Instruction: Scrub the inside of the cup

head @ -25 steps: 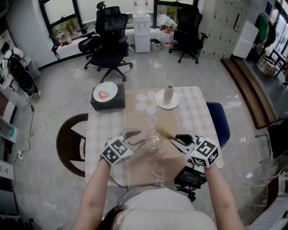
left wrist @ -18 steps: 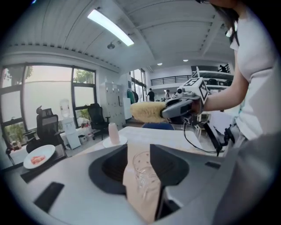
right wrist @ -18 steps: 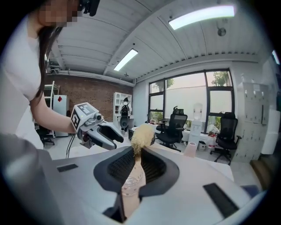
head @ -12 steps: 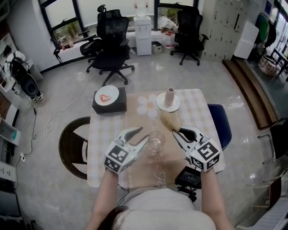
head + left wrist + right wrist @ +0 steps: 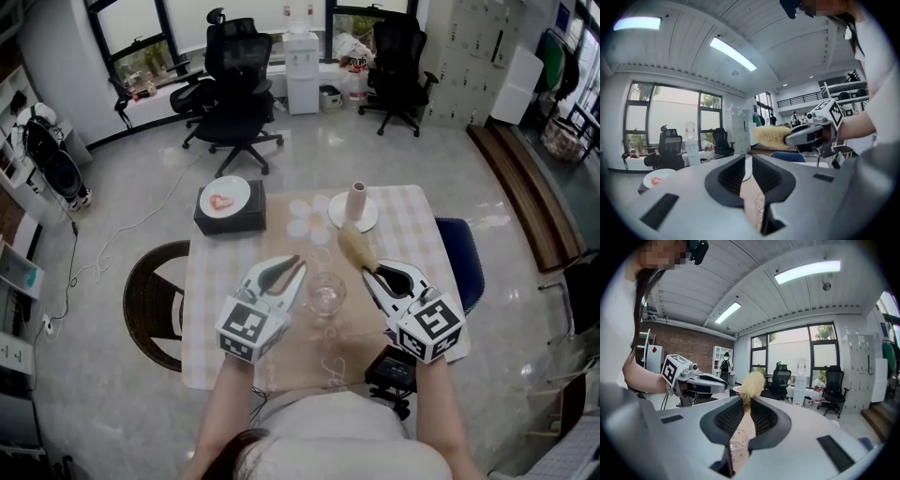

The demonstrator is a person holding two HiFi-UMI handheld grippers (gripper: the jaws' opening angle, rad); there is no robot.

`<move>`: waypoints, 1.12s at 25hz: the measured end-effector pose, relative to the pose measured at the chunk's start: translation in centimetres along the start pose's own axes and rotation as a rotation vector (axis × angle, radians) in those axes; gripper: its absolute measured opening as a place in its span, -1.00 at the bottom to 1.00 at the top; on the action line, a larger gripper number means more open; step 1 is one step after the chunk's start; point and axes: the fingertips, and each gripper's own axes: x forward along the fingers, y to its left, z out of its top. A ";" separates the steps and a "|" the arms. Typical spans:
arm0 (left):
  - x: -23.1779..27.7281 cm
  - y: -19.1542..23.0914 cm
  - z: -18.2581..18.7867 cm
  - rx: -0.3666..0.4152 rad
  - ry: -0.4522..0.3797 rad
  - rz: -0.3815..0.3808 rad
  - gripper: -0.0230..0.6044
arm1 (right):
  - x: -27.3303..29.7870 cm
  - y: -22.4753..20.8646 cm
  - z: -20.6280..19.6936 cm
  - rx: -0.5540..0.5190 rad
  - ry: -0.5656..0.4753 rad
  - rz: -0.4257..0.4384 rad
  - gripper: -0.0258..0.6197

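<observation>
Cup (image 5: pixel 325 292). Stood upright on the tan runner (image 5: pixel 281 242) of the checked table (image 5: pixel 211 309), between the two grippers and gripped by neither. Looked like clear, thin-walled glass, plain and without a handle, mouth up, apparently empty. Could not be judged wet or soiled inside.

Nearest, on its left: left gripper (image 5: pixel 296 265), held beside the cup and apart from it. Had just been closing its jaws, down to a narrow slit with nothing in it. On its right: right gripper (image 5: pixel 375 274), pinched tight on the handle of a brush (image 5: pixel 354 246). Carried the pale bristle head out past the jaw tips, above and beyond the cup's rim, not yet in the mouth.

Seemed best to steady the glass first: to spread the left jaws again and take the wall gently between the pads, since probably slick and likely to slide or tip under a sideways push. Then to tilt the brush head down, centre over the mouth, enter straight, and turn against wall and bottom without levering on the rim.

Farther back on the table: a flower-shaped mat (image 5: pixel 307 217), a small vase (image 5: pixel 356 199) on a white plate (image 5: pixel 367 223), a black box (image 5: pixel 230 221) topped by another plate (image 5: pixel 223 198). Beyond, office chairs (image 5: pixel 234 84) by the windows.
</observation>
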 end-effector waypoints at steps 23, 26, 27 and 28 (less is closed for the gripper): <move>0.9 -0.2 3.0 -0.026 -0.064 0.088 -0.89 | 0.9 0.8 0.8 0.038 -0.014 -0.010 -0.77; 0.8 -0.1 2.7 -0.019 -0.054 0.092 -0.89 | 1.0 1.0 0.8 0.035 -0.014 -0.010 -0.77; 0.9 -0.2 2.4 -0.013 -0.046 0.089 -0.89 | 1.0 1.0 0.8 0.037 -0.012 -0.011 -0.77; 0.9 -0.3 2.2 -0.008 -0.039 0.087 -0.89 | 1.0 1.0 0.7 0.038 -0.010 -0.013 -0.77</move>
